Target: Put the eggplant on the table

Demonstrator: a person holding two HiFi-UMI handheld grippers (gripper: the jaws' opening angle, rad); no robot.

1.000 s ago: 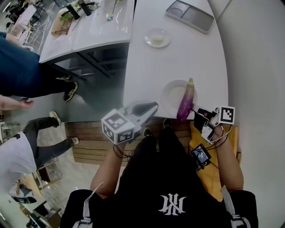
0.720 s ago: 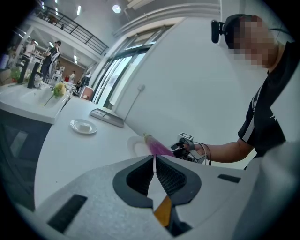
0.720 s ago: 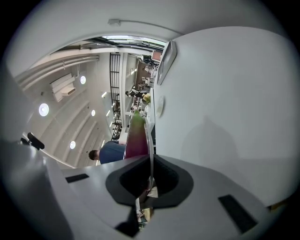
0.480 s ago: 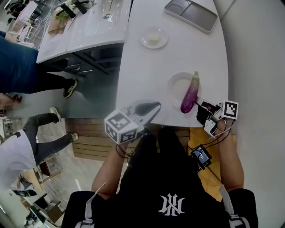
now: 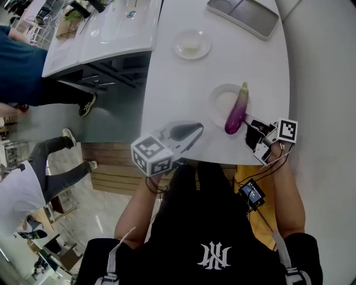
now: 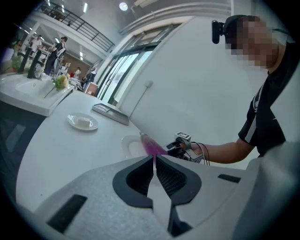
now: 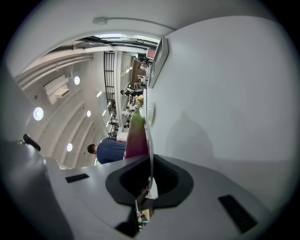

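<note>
Eggplant on its plate at the counter's edge: my right tongs [image 5: 250, 130] are clamped almost flat on the near rim of a white plate [image 5: 218, 101], its thin edge pinched between the two pads, at the near right corner of the white counter [image 5: 183, 83]. The purple eggplant [image 5: 236, 110] lies lengthwise on that plate, its green stem pointing away from me and its blunt end close to the tips of the tongs. It rests on the plate rather than on the counter's bare top. I cannot tell whether the plate sits on the counter or hangs just above it. My left tongs [image 5: 197, 130] are pressed together with nothing between them, over the counter's near edge, to the left of the plate and apart from it. Farther along the counter stand a small saucer [image 5: 192, 44] with a pale piece on it and, beyond that, a grey compartment tray [image 5: 243, 16]. To the left, across a strip of floor, runs a white sink unit [image 5: 105, 33], with a person in a blue top [image 5: 22, 72] beside it
</note>
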